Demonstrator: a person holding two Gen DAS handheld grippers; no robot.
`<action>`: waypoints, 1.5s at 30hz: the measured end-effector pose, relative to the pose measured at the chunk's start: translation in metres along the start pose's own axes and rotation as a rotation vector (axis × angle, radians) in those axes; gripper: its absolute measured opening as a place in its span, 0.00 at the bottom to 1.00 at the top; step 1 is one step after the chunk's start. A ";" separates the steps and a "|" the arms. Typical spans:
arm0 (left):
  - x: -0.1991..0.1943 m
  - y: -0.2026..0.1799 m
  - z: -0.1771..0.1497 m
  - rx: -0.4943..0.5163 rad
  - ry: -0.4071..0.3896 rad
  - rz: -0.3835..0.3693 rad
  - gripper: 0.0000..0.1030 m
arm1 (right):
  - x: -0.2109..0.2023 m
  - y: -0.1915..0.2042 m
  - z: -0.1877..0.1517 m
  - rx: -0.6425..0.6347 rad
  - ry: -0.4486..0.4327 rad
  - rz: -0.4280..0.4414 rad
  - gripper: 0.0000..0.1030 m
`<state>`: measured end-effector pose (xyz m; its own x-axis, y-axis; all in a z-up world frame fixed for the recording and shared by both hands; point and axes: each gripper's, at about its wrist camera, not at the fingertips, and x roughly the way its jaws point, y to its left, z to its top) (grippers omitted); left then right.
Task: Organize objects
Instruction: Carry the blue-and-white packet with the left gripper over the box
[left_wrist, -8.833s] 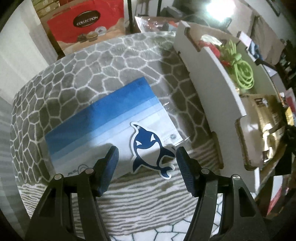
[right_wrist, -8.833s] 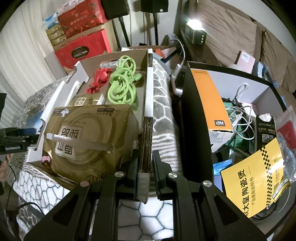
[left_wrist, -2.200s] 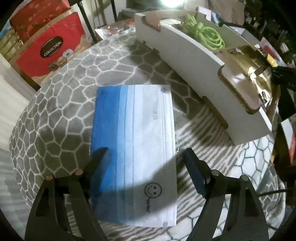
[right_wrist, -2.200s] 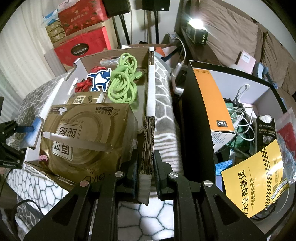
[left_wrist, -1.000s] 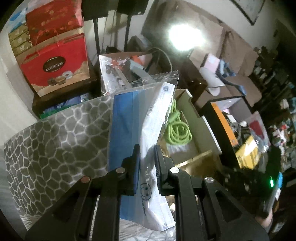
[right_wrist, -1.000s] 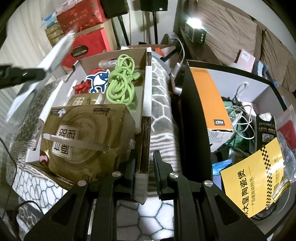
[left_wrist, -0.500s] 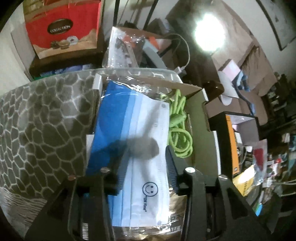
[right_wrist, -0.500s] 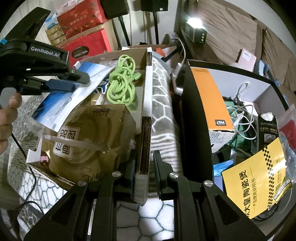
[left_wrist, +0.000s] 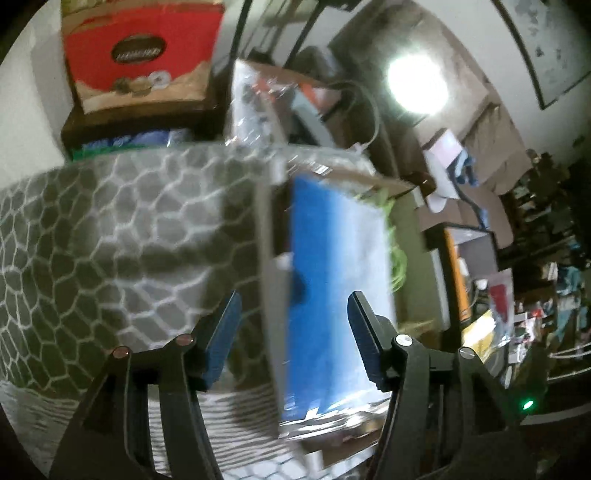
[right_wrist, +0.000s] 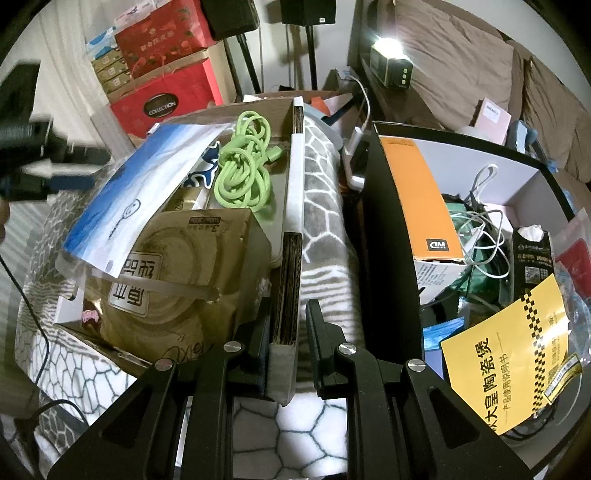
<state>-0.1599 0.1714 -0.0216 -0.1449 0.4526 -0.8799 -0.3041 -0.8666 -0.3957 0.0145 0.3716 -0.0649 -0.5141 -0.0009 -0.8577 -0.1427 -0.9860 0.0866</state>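
A bagged blue-and-white face mask (right_wrist: 136, 192) lies across the top of the open cardboard tray (right_wrist: 295, 206), its lower end draped over the gold tissue pack (right_wrist: 177, 280) and its upper end reaching toward the coiled green cable (right_wrist: 243, 170). A second ago the left claw (left_wrist: 291, 332) pinched this packet upright in the air above the patterned grey blanket (left_wrist: 110, 240); half a second ago the packet was already down over the tray with the claw loosening around it. Now the claw's jaws are opening, with the packet (left_wrist: 332, 295) lying below and beyond them, and no pad appears to press on it, though motion blur in the left wrist view makes the exact gap hard to judge. From the right wrist view the left claw (right_wrist: 70, 170) sits off the tray's left edge, blurred, apart from the mask. The orca sticker (right_wrist: 207, 166), plainly visible in the tray a second ago, now peeks out from under the packet's edge. The right claw (right_wrist: 288, 332) has not shifted: it stays pressed together on the tray's near corner wall, as in every earlier frame. The black box (right_wrist: 388, 229) of cables and leaflets stands unchanged to the right.
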 end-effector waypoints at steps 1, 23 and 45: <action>0.003 0.005 -0.005 -0.004 0.012 -0.002 0.55 | 0.000 0.000 0.000 0.000 -0.001 0.000 0.15; -0.001 -0.047 -0.076 0.194 0.017 -0.051 0.30 | -0.004 0.001 0.000 -0.005 0.001 -0.009 0.15; -0.030 -0.017 -0.067 0.125 -0.039 -0.108 0.49 | -0.017 -0.010 0.002 0.022 -0.028 -0.007 0.28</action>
<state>-0.0869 0.1587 -0.0057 -0.1410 0.5518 -0.8220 -0.4345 -0.7806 -0.4494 0.0228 0.3823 -0.0507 -0.5364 0.0111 -0.8439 -0.1650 -0.9820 0.0919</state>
